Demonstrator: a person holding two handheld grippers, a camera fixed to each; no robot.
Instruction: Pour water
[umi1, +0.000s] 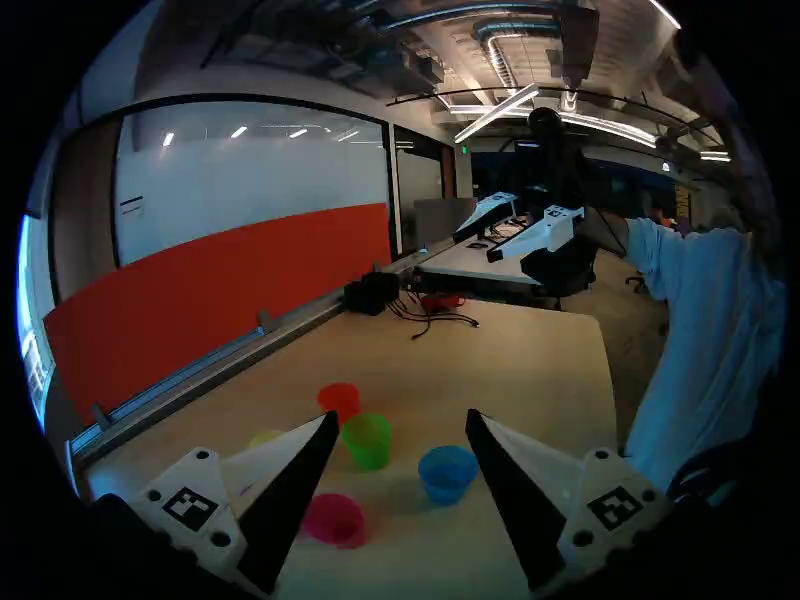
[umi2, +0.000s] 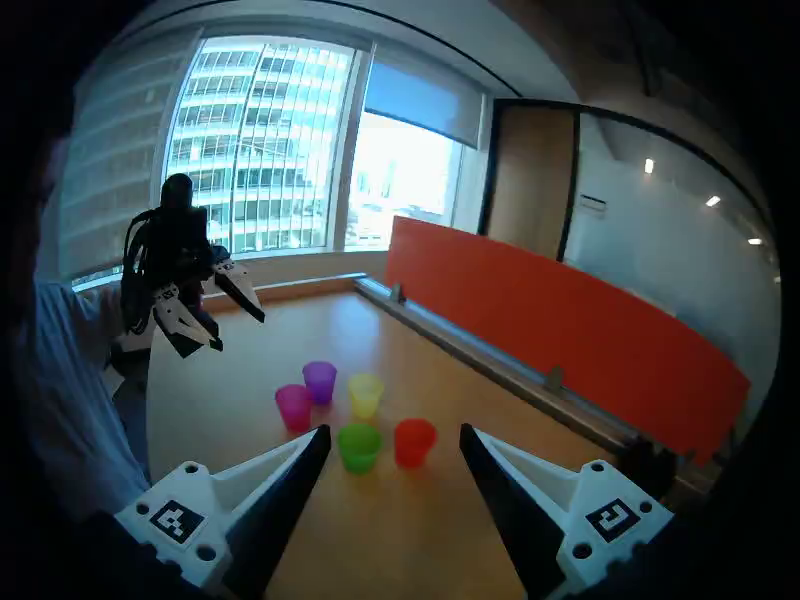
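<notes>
Spillage is being risked here: the green cup (umi1: 367, 440), red cup (umi1: 340, 398) and blue cup (umi1: 447, 473) are standing close together on the tabletop (umi1: 520, 350), so a neighbour could be knocked over while one is being grasped, and a light cup could be tipped or crushed if it is being squeezed off-centre. Which one is holding water cannot be told. All three are being framed just ahead of the left tool (umi1: 400, 414), whose jaws are being held wide apart, with nothing gripped and nothing touched. The right tool (umi2: 395, 428) is likewise being held wide open and empty above the tabletop, with the green and red cups standing ahead of it.
</notes>
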